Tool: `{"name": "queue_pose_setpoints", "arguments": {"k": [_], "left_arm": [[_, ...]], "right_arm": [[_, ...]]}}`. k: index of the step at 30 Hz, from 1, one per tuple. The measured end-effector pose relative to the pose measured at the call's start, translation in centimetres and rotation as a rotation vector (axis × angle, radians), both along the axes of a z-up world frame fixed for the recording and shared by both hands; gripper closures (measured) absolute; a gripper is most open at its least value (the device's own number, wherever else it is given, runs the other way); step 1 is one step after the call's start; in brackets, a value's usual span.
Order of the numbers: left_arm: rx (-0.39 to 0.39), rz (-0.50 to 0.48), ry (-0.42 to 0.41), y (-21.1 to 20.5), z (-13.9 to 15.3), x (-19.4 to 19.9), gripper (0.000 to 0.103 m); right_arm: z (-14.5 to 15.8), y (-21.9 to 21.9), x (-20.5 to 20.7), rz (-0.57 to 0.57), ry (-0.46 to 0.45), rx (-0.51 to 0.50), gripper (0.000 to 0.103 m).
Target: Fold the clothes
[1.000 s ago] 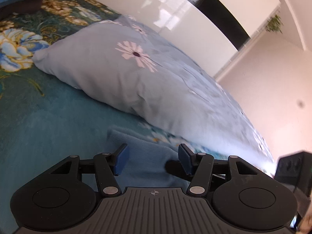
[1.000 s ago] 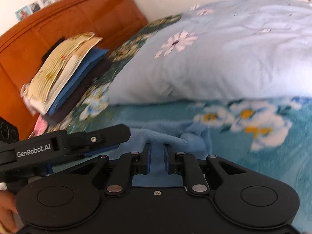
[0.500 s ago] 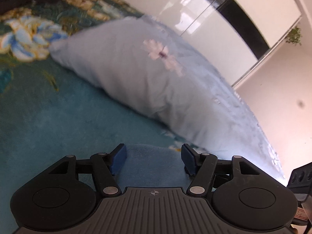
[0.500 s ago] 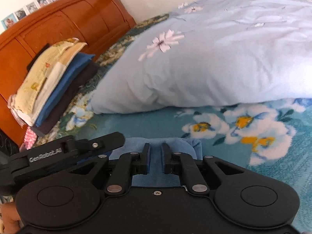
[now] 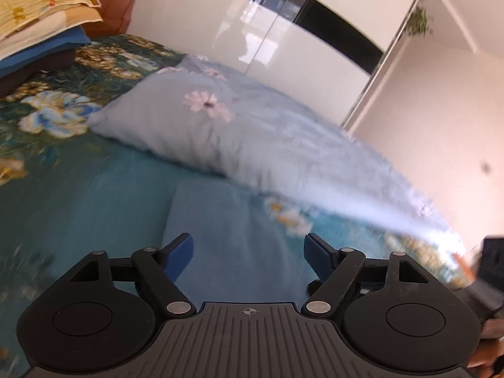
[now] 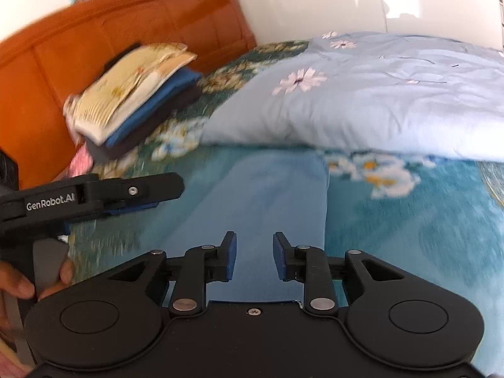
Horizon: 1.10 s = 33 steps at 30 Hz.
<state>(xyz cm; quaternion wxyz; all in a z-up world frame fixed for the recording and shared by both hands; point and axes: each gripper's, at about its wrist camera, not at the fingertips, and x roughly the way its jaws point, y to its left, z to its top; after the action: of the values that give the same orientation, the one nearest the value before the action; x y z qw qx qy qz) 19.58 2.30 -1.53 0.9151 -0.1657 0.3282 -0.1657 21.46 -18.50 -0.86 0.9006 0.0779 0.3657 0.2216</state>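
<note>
Sunny bedroom, bed with a teal floral bedspread (image 6: 425, 220)

Orange-brown wooden headboard (image 6: 78, 53) sits behind it, glossy white wardrobe doors (image 5: 220, 25) with a black band catch window glare, and a plain pinkish wall (image 5: 441, 100) stands alongside.

Our right tool (image 6: 254, 255) is black, with blue pads (image 6: 231, 253), silver pivot screws and round caps; our left tool (image 6: 141, 200) carries white "GenRobot.AI" lettering.

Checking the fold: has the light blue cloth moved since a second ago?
Yes. The light blue cloth now lies flat, stretched toward the pale floral pillow.
</note>
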Motion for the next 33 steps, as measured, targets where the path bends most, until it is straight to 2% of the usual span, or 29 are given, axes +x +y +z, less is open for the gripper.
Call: {"name": "queue_pose_setpoints", "arguments": {"k": [4,8,14,17,20,23,26,28,33], "left_arm": [[-0.001,0.012,0.1,-0.6,-2.8,-1.1,0.027],[0.009,0.023,0.135,-0.8,-4.5,-0.9,0.027],[0.029,0.014,0.115,-1.2,-5.8,-1.2,0.023],[0.041,0.009,0.101,-1.4,-5.7,-1.5,0.022],[0.024,-0.007,0.045,-1.3,-4.0,-1.9,0.023],[0.003,-0.019,0.012,-1.3,-2.9,-1.4,0.022],[-0.015,-0.006,0.075,-1.6,-4.0,-0.3,0.022],[-0.035,0.011,0.128,-1.7,-5.4,0.1,0.022],[0.012,-0.01,0.097,-2.2,-6.2,-0.4,0.022]], "right_arm": [[-1.4,0.4,-1.9,-0.013,0.036,0.007,0.075],[-3.1,0.5,-2.2,-0.034,0.066,0.021,0.075],[-5.3,0.2,-2.1,-0.048,0.093,0.05,0.075],[-5.8,0.0,-2.0,-0.055,0.096,0.061,0.079],[-4.8,-0.2,-2.2,-0.053,0.078,0.078,0.074],[-3.1,-0.5,-2.0,-0.049,0.011,0.086,0.071],[-2.5,-0.3,-0.3,-0.07,-0.009,0.044,0.069],[-3.2,-0.2,0.7,-0.079,0.019,0.036,0.069],[-5.7,0.1,1.6,-0.091,0.085,0.026,0.069]]}}
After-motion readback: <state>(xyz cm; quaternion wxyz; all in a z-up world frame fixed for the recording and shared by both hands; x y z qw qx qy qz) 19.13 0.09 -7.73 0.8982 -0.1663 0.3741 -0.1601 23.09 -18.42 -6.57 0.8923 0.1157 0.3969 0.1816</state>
